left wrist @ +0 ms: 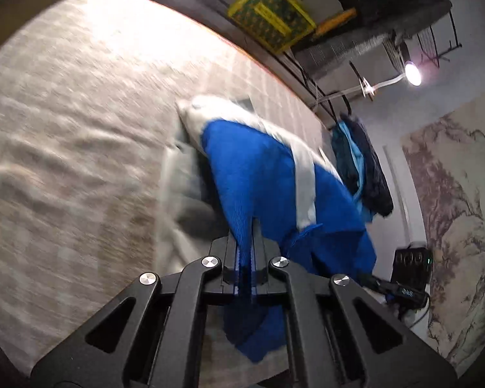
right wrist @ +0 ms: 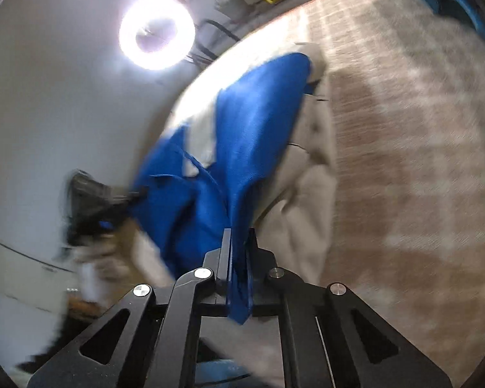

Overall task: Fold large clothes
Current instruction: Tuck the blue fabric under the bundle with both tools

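Hanging between both grippers, the blue-and-white garment (left wrist: 262, 174) is lifted off the bed (left wrist: 80, 113), slack and twisted, with a white band running across the blue knit. Part of its pale section trails down onto the bedspread in the right wrist view.

Left gripper (left wrist: 246, 242): jaws pressed together on a blue edge, cloth bunched through the gap and spilling below. Right gripper (right wrist: 239, 249): likewise clamped on a blue fold, a tail of fabric hanging down past the fingers. The other gripper shows dimly at the far side of the cloth in each view, blurred.

Judgement: the step in hand is spreading or carrying the piece before laying it flat. Doing it well likely means drawing the two grippers apart until the held edge runs taut, untwisting the middle, then lowering so the trailing part lands first without doubling under. Motion blur suggests a fast swing; slower would keep the hem from flipping.

Beyond: dark blue clothes (left wrist: 362, 168) heaped at the bed's far edge, yellow crate (left wrist: 271, 16) on a rack, ring light (right wrist: 156, 32).
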### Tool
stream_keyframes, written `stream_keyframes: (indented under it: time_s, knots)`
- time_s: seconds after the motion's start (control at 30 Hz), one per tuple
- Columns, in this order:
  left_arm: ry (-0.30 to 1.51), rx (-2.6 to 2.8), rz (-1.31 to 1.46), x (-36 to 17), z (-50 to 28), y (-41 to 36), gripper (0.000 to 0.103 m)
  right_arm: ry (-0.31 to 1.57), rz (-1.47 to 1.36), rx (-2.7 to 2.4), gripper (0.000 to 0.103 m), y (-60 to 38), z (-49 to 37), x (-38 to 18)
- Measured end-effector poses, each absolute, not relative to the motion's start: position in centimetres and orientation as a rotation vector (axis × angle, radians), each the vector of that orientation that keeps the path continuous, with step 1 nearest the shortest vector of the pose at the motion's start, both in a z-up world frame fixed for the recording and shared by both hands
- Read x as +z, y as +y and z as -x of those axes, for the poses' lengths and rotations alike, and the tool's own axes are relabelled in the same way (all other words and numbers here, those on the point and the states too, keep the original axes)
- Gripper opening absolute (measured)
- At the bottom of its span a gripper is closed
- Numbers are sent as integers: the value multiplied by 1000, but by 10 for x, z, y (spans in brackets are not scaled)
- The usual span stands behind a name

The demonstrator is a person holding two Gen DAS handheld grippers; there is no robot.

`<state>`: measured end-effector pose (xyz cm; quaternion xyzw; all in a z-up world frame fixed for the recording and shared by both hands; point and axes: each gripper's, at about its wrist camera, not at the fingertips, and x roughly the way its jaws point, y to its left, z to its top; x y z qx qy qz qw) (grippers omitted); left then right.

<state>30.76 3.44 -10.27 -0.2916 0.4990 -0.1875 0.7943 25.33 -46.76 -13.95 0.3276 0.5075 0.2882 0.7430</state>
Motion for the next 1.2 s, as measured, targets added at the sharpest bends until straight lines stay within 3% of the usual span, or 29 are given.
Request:
stream_keyframes:
  time_s: [0.1, 0.27, 0.37, 0.47, 0.7, 0.83, 1.0, 1.2]
  knots:
    - [1123, -349, 583, -124, -313, 34, 2, 1147, -785, 657, 2, -459, -251, -151]
    - [1202, -333, 533, -152, -308, 19, 4, 1242, -527, 524, 2, -414, -255, -158]
    - [1175, -346, 475, -128, -305, 19, 5, 1166, -330, 490, 2, -390, -248, -120]
    - [1085, -328, 442, -89, -304, 26, 13, 1096, -203, 419, 3, -379, -242, -89]
    - [939, -321, 374, -44, -339, -6, 13, 872, -179, 435, 3, -328, -268, -42]
    - [931, -312, 323, -63, -364, -28, 13, 828, -179, 478, 3, -295, -318, -52]
    - [956, -253, 139, -107, -380, -41, 15, 904, -119, 486, 3, -256, -348, -79]
    - [1015, -312, 253, -153, -384, -19, 12, 1048, -237, 514, 0, -249, -349, -133]
